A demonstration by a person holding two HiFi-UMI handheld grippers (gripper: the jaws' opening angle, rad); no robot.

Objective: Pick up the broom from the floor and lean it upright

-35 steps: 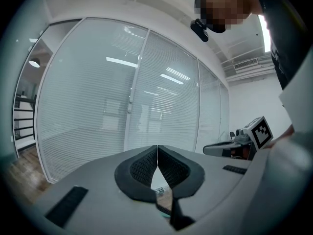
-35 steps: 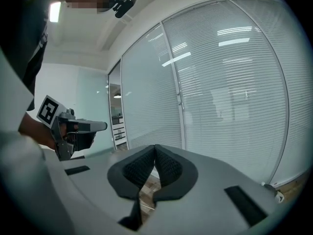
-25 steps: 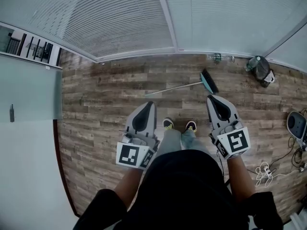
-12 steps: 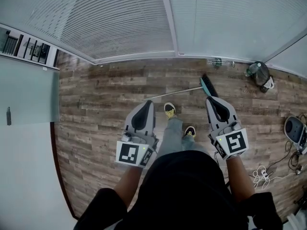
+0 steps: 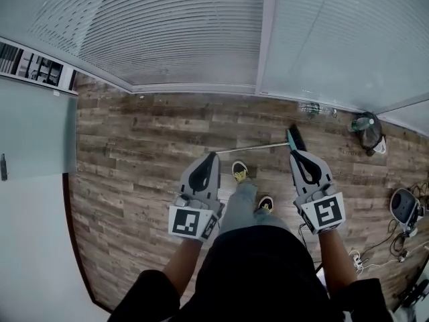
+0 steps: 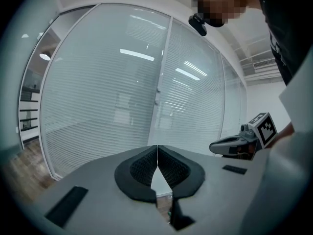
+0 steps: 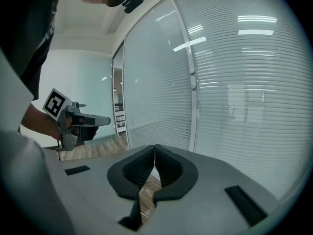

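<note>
L grey two-jaw gripper (image 5: 213, 155) w/ marker cube: jaws pressed together, nothing btwn them. The thin silver-handled broom w/ teal head (image 5: 258, 147) lies flat on the brown wood-plank floor (image 5: 134, 126), near the frosted glass wall w/ blinds (image 5: 167, 39). Its handle end lines up w/ the L tip; can't tell if they touch. The teal head is partly hidden behind the R grey two-jaw gripper (image 5: 293, 153), also shut tight & empty. Far R: dark round items & cables, too small to ID.
</note>
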